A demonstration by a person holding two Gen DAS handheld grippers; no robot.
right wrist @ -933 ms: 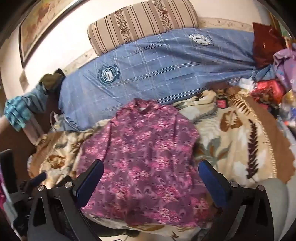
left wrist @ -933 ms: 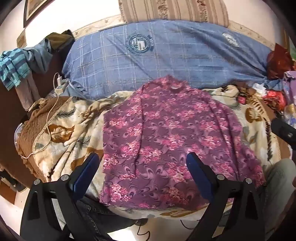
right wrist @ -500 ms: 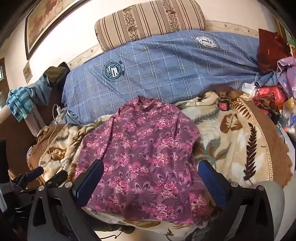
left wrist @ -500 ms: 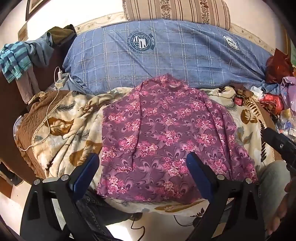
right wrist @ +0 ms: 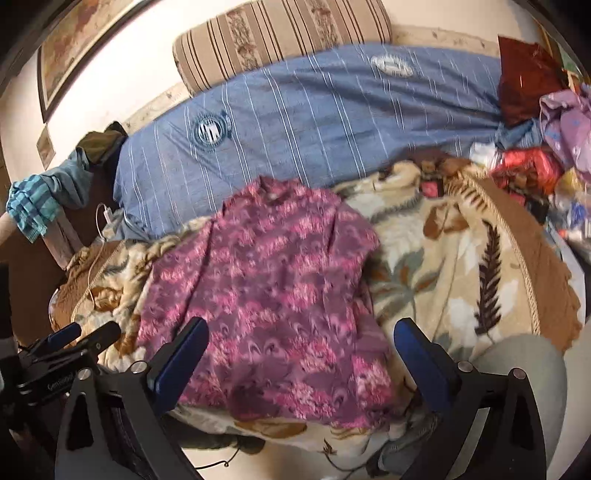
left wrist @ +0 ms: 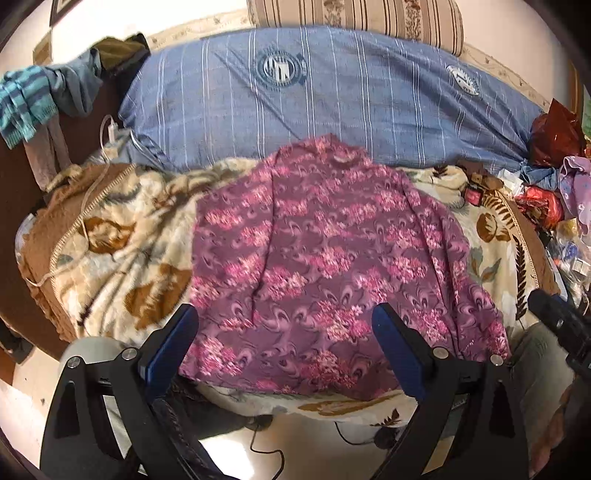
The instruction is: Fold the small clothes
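A purple top with pink flowers (left wrist: 325, 266) lies spread flat on a leaf-patterned blanket (left wrist: 122, 251), neck toward the blue pillow. In the right wrist view the same top (right wrist: 273, 291) sits left of centre. My left gripper (left wrist: 284, 332) hovers above the top's near hem, open, nothing between its blue pads. My right gripper (right wrist: 299, 347) is also open and empty, held above the hem's right part. The right gripper's tip (left wrist: 557, 321) shows at the right edge of the left wrist view, and the left gripper (right wrist: 66, 343) shows at the left of the right wrist view.
A long blue checked pillow (left wrist: 325, 96) lies behind the top, a striped cushion (right wrist: 280, 33) above it. Clothes hang at the far left (left wrist: 26, 103). Bags and clutter (right wrist: 535, 162) pile at the right. A white charger cable (left wrist: 92, 192) crosses the blanket's left side. A knee (right wrist: 524, 369) is near.
Both grippers have drawn back and risen a little from the bed, so the top looks smaller and farther off. Both stay open. The top has not moved.
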